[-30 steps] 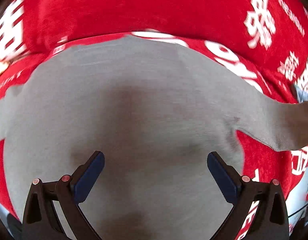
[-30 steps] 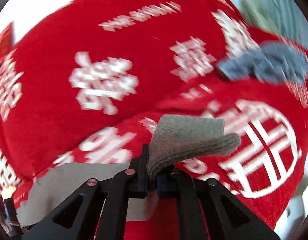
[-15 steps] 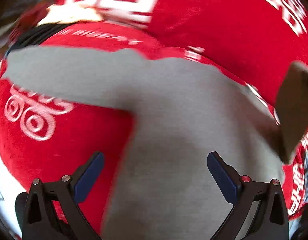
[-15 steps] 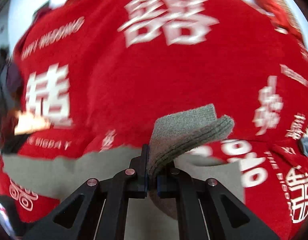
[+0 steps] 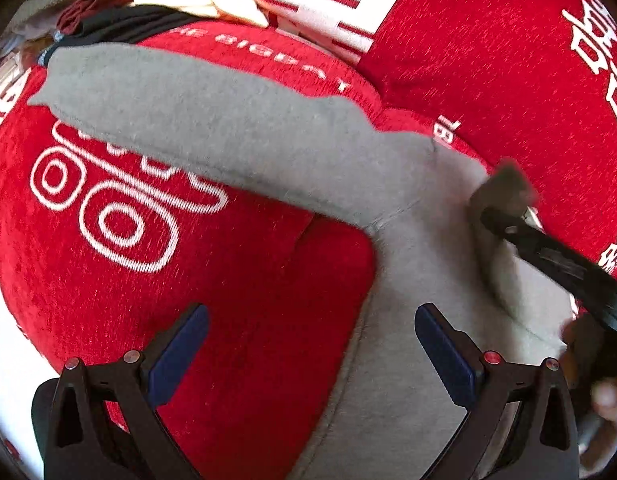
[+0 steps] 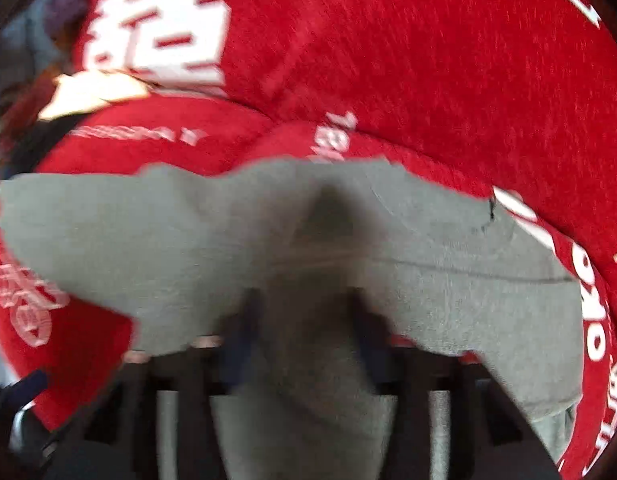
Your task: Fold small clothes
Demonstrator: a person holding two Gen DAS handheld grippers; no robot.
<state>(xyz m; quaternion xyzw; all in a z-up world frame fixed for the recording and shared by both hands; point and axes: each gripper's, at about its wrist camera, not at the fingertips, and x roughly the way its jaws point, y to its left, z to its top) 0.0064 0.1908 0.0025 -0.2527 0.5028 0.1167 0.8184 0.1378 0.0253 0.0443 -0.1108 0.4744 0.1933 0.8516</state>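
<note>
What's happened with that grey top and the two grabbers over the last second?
The right hand-held gripper carried the cuff of the grey sleeve back over the grey top. Its jaws, clamped before, now look spread around the cloth, though blur makes that uncertain. The left hand-held gripper stayed open, holding nothing, and swung toward the other sleeve. The red blanket stayed put.

The right gripper (image 6: 304, 344) is smeared by motion blur, so the spacing of its jaws cannot be judged. The grey garment (image 6: 448, 280) is cut off at the lower edge and partly hidden by the fingers.
</note>
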